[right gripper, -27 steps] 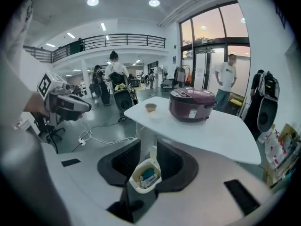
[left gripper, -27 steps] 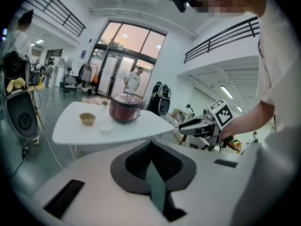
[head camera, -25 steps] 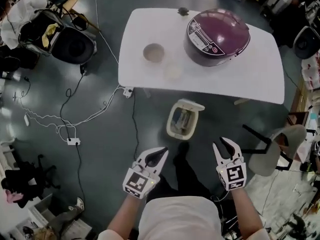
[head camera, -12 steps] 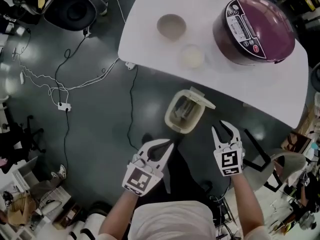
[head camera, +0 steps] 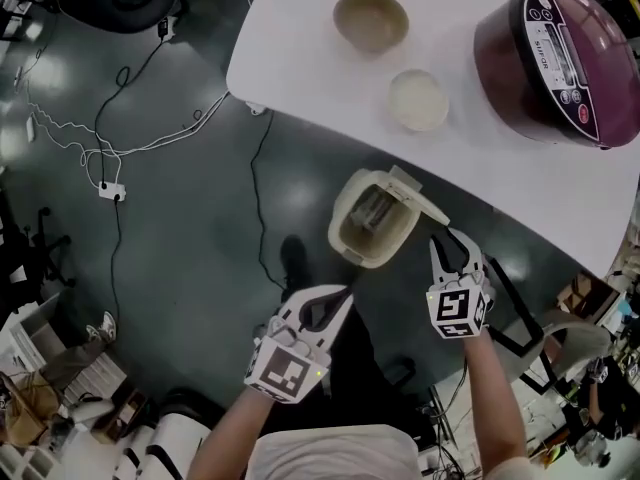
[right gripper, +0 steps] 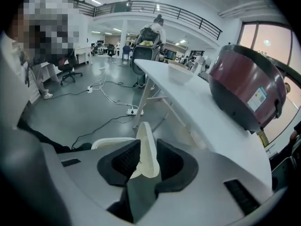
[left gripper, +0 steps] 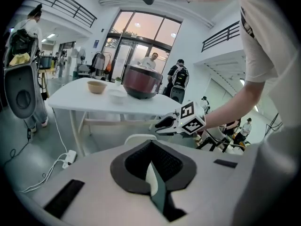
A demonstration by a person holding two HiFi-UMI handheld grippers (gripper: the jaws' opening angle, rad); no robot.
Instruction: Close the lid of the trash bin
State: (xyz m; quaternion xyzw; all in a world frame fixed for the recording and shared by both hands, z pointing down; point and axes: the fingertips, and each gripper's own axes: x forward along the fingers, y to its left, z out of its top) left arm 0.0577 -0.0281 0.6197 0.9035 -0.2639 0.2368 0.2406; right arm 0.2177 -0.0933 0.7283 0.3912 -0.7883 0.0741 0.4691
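Note:
A cream trash bin (head camera: 362, 236) stands on the dark floor under the table's edge, its lid (head camera: 418, 194) swung up on the far right side. My right gripper (head camera: 455, 236) is open just right of the bin, and in the right gripper view the upright lid (right gripper: 145, 147) stands between its jaws, with the bin's rim (right gripper: 109, 143) to the left. My left gripper (head camera: 345, 293) is shut and holds nothing, hovering a short way in front of the bin. In the left gripper view, the bin (left gripper: 137, 138) lies just past the gripper's tips (left gripper: 150, 142), with the right gripper (left gripper: 162, 125) beyond.
Above the bin, a white table (head camera: 300, 63) carries a tan bowl (head camera: 370, 20), a white bowl (head camera: 418, 100) and a purple rice cooker (head camera: 570, 58). Cables and a power strip (head camera: 110, 191) lie on the floor at left. A dark chair frame (head camera: 525, 333) stands at right.
Both grippers have come closer to the bin. The right gripper has moved forward until its jaws straddle the raised lid. The bin's lid still stands up.

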